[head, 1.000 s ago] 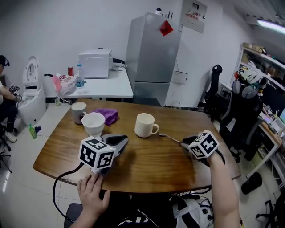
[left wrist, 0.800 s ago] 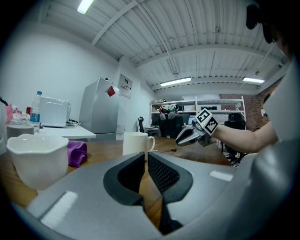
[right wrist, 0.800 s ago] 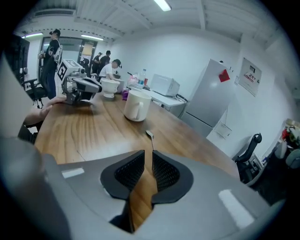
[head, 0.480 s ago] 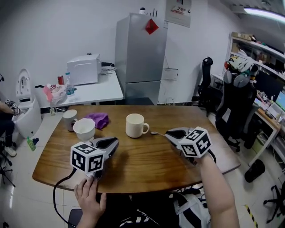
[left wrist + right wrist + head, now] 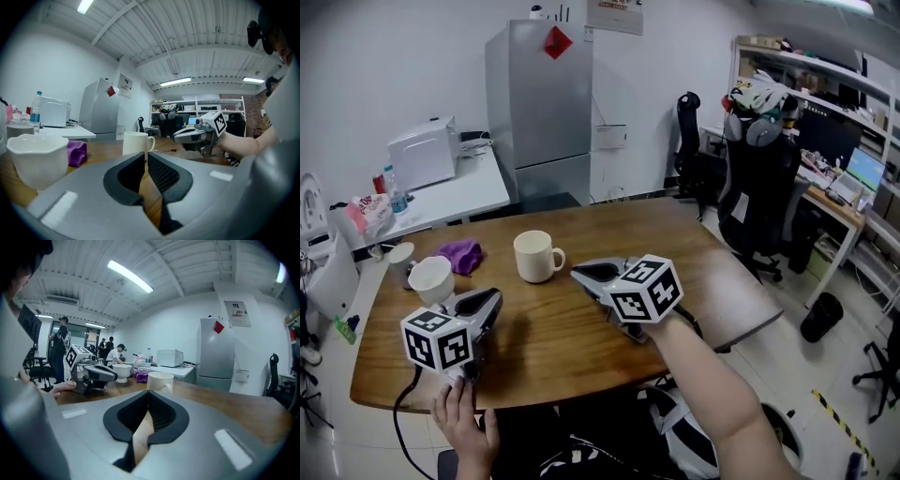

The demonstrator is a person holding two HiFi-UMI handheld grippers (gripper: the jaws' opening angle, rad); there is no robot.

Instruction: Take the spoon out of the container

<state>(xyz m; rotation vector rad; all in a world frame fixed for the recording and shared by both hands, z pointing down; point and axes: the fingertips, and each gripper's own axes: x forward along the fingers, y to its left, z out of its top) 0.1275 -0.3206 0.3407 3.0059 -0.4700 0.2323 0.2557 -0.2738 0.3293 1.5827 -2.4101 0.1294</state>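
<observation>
Wooden table (image 5: 553, 333); mug (image 5: 534, 255), bowl (image 5: 429, 278), cloth (image 5: 457, 253)

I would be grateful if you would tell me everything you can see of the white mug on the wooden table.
The white mug is a plain, glossy cylinder that looks ceramic. Its single loop handle points toward the right gripper. It stands upright on the wooden table, apart from the purple cloth and from that gripper. Nothing sticks up above its rim, and only the table touches it.

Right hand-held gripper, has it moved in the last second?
Yes. The right hand-held gripper has slid left, closer to the white mug.
</observation>
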